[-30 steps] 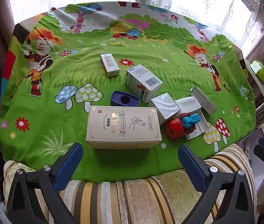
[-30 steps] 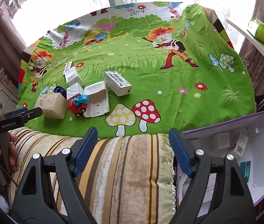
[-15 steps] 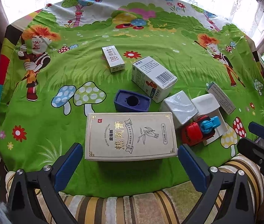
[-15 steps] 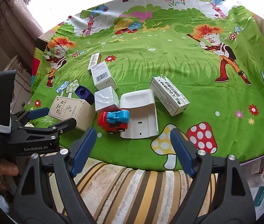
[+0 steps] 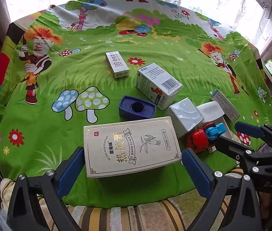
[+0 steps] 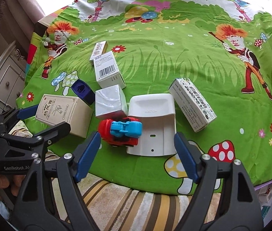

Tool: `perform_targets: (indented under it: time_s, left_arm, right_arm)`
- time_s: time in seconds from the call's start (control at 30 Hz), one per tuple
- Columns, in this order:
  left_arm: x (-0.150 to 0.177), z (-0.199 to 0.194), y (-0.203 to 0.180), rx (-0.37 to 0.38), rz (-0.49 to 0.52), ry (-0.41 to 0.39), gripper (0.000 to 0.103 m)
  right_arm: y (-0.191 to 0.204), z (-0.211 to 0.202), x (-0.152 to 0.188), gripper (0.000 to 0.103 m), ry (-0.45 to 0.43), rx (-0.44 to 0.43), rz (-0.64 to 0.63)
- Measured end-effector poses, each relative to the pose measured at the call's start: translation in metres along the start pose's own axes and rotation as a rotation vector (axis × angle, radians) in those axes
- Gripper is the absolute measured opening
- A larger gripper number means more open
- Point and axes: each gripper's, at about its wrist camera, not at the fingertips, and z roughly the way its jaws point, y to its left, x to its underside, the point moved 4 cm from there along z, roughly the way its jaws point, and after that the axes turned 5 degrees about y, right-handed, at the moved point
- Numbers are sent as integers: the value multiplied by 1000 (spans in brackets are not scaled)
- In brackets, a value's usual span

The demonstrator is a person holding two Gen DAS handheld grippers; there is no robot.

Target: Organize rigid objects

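Left claw spread, pads flanking beige ointment box at near edge of green cartoon cloth; contact unclear, seemingly none. Risk: box skews or tips into blue foam insert behind.

Right claw spread, just narrowed slightly, nothing pinched. Red-and-blue toy truck between pads, touching white plastic bracket. Risk: truck rolls away, or right pad snags bracket.

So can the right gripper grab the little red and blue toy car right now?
Probably yes. The right gripper is open, with the toy car just ahead of its fingertips and nothing in between. The white plastic holder touches the car, so it may get nudged.
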Motion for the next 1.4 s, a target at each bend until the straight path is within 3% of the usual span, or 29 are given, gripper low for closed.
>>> perform_targets:
  time_s: [0.23,0.27,0.3,0.4,0.57,0.73,0.97,1.03,1.23,1.33,1.4]
  left_arm:
    - [1,-3,10,22,-43,-20,90]
    - [1,-3,10,24,-44,-20,90]
    - [1,-3,10,22,-42,-21,90]
    - [1,-3,11,25,-37,-21,91]
    - [3,1,10,47,-48,-7,97]
    - [3,1,10,52,-53,-5,97]
    - [5,2,7,46,-40,0,103]
    - [4,3,8,49,-40,2,103]
    - [4,4,8,57,-44,5,103]
    - [3,4,9,61,-46,5,103]
    - [3,4,9,66,-47,6,103]
  right_arm:
    - [3,10,-4,80,26,-11,-5]
    - [3,10,-5,75,24,-10,-6]
    - [3,11,-5,62,27,-7,-10]
    - [6,11,-4,47,24,-7,-23]
    - [7,7,-4,44,4,-7,-34]
    - [10,0,-3,30,-31,22,-49]
    - [16,-2,-1,25,-48,45,-85]
    - [18,-2,-1,17,-52,43,-98]
    - [15,-4,0,15,-55,41,-82]
    - [2,-3,2,15,-21,-23,-26]
    - [0,-7,3,26,-6,-22,-66]
